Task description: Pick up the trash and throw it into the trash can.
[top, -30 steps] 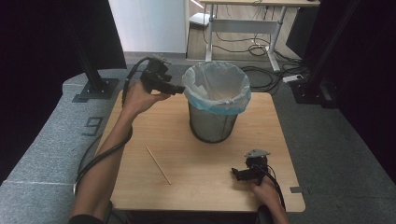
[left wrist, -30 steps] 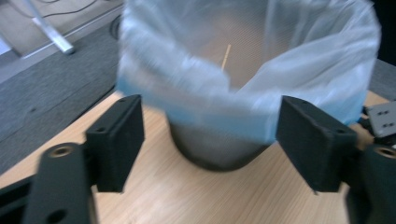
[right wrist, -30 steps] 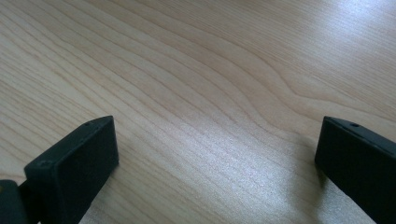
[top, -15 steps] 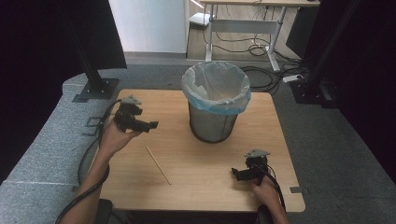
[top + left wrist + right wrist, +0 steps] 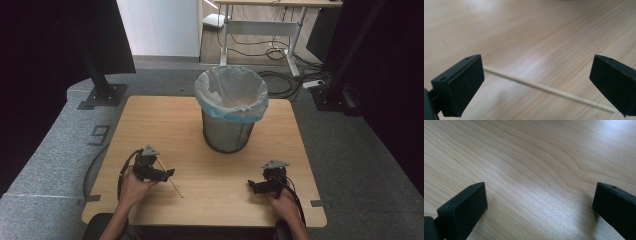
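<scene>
Hovering my left gripper (image 5: 169, 173) low over a thin wooden skewer (image 5: 549, 89) that lies flat on the wooden table (image 5: 165, 115), on my side of the wire-mesh trash bin (image 5: 229, 130) with its plastic liner and off to its left. Jaws are spread wide, one on each side of the stick, nothing pinched yet. My guess is it weighs next to nothing and stays stiff, but it's so thin and low it could roll or snap if I squeeze hard. I'd close gently around the middle. My right gripper (image 5: 251, 185) sits on the table nearer me than the bin and to its right, jaws wide, empty.
</scene>
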`<state>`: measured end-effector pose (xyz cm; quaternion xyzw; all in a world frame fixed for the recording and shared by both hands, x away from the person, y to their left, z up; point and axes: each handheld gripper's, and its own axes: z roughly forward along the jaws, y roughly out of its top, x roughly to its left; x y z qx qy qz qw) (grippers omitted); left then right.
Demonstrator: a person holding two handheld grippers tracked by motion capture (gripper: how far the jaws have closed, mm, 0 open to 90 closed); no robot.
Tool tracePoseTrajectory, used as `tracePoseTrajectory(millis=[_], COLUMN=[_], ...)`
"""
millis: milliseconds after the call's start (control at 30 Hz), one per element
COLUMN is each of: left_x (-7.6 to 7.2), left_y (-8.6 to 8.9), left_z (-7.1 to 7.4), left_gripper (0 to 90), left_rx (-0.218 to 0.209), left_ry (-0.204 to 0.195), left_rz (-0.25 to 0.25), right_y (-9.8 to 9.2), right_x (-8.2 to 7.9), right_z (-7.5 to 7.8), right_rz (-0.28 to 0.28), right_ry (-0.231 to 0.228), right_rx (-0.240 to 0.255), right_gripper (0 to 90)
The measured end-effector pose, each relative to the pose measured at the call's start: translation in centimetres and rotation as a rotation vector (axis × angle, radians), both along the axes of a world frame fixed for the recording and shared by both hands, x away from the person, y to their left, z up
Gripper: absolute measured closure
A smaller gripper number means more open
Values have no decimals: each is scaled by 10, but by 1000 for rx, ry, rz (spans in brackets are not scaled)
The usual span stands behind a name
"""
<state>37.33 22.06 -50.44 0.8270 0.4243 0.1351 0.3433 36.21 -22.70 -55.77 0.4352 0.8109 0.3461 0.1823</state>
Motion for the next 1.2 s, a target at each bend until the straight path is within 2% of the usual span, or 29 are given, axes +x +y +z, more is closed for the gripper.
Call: tracePoseTrajectory(millis=[33, 67, 100, 133, 200, 300, 400, 467, 500, 533, 567, 600, 633, 667, 700, 733, 900, 933, 967, 1067, 1100, 1133, 1167, 1200], left_x=[-5, -5, -9, -9, -13, -15, -18, -19, -19, -19, -19, -17, -16, -14, -12, -8, 10, 14, 22, 27, 29, 31, 31, 31], left_y=[-3, -3, -5, -5, -9, -13, -18, -17, -15, -11, -9, -5, -1, 4, 8, 12, 28, 32, 38, 44, 47, 49, 51, 51], left_z=[-10, -10, -19, -19, -31, -38, -43, -41, -40, -38, -37, -35, -34, -33, -33, -32, -30, -30, -31, -31, -32, -32, -31, -31], left_gripper=[0, 0, 0, 0, 8, 18, 42, 171, 171, 327, 327, 372, 520, 520, 592, 725, 845, 845, 851, 847, 768, 768, 573, 529], left_rx=[3, 3, 5, 5, 4, 13, 53, 61, 61, 61, 63, 65, 64, 64, 64, 61, 49, 44, 20, 2, -20, -44, -35, -35], left_ry=[5, 5, 11, 11, 19, 24, -11, -25, -27, -24, -21, -18, -16, -13, -8, -1, 28, 36, 46, 52, 56, 62, 66, 66], left_rz=[12, 12, 22, 22, 37, 42, 46, 38, 31, 15, 10, 0, -12, -20, -28, -41, -51, -53, -56, -57, -59, -62, -60, -60], right_y=[0, 0, 0, 0, 0, 0, 0, 0, 0, 0, 0, 0, 0, 0, 0, 0, 0, 0, 0, 0, 0, 0, 0, 0], right_x=[0, 0, 0, 0, 0, 0, 0, 0, 0, 0, 0, 0, 0, 0, 0, 0, 0, 0, 0, 0, 0, 0, 0, 0], right_z=[0, 0, 0, 0, 0, 0, 0, 0, 0, 0, 0, 0, 0, 0, 0, 0, 0, 0, 0, 0, 0, 0, 0, 0], right_rz=[0, 0, 0, 0, 0, 0, 0, 0, 0, 0, 0, 0, 0, 0, 0, 0, 0, 0, 0, 0, 0, 0, 0, 0], right_ry=[0, 0, 0, 0, 0, 0, 0, 0, 0, 0, 0, 0, 0, 0, 0, 0, 0, 0, 0, 0, 0, 0, 0, 0], right_rx=[0, 0, 0, 0, 0, 0, 0, 0, 0, 0, 0, 0, 0, 0, 0, 0, 0, 0, 0, 0, 0, 0, 0, 0], right_gripper=[0, 0, 0, 0, 0, 0, 0, 0, 0, 0, 0, 0, 0, 0, 0, 0, 0, 0, 0, 0, 0, 0, 0, 0])
